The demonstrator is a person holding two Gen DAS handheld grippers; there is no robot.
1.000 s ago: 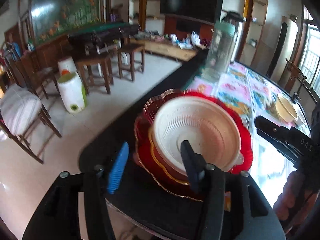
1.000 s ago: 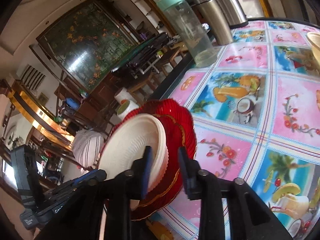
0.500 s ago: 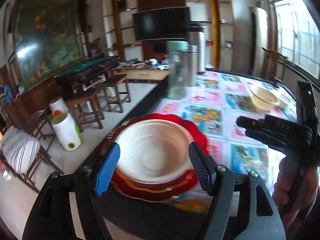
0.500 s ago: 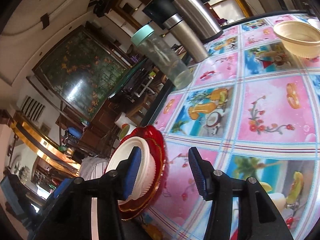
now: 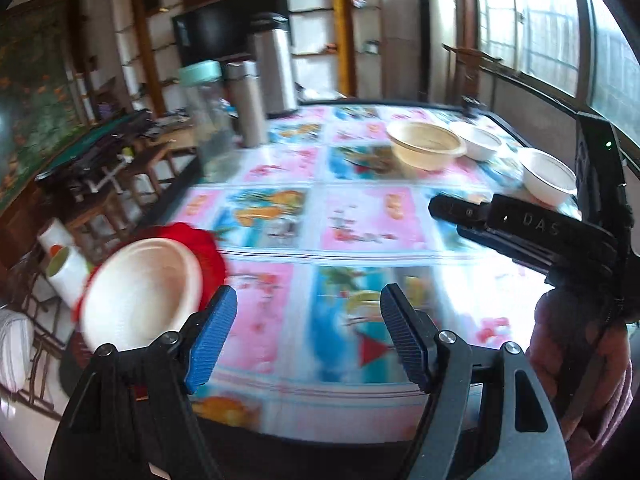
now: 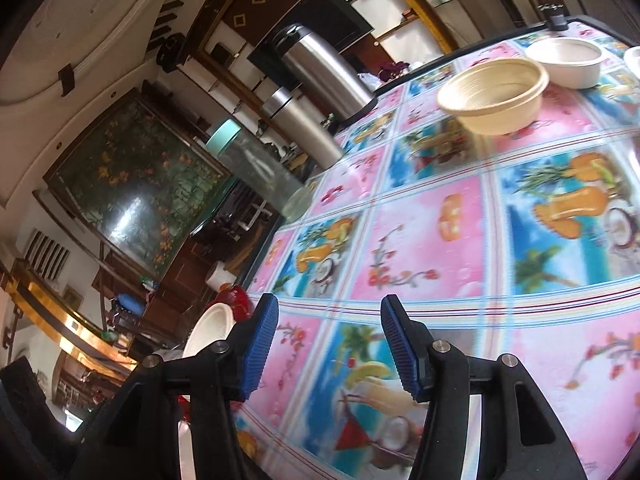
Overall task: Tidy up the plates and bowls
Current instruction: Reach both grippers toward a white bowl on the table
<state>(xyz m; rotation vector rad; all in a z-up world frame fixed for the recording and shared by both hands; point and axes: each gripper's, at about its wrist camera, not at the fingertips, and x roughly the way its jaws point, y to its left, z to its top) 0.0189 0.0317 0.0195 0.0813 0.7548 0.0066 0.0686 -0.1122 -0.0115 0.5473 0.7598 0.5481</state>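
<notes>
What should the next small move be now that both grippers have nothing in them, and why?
Probably send the right gripper toward the beige bowl, the nearest loose one. Its jaws have just been opening with nothing between them, as have the left gripper's. The white bowl already sits on the red plates; three bowls remain across the table.

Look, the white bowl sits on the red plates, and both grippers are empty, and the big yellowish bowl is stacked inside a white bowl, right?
Not quite. The yellowish bowl stands on the tablecloth beside the white bowl, not inside it; the right wrist view shows this. The rest holds: another white bowl sits on the red plates, and both grippers are empty.
</notes>
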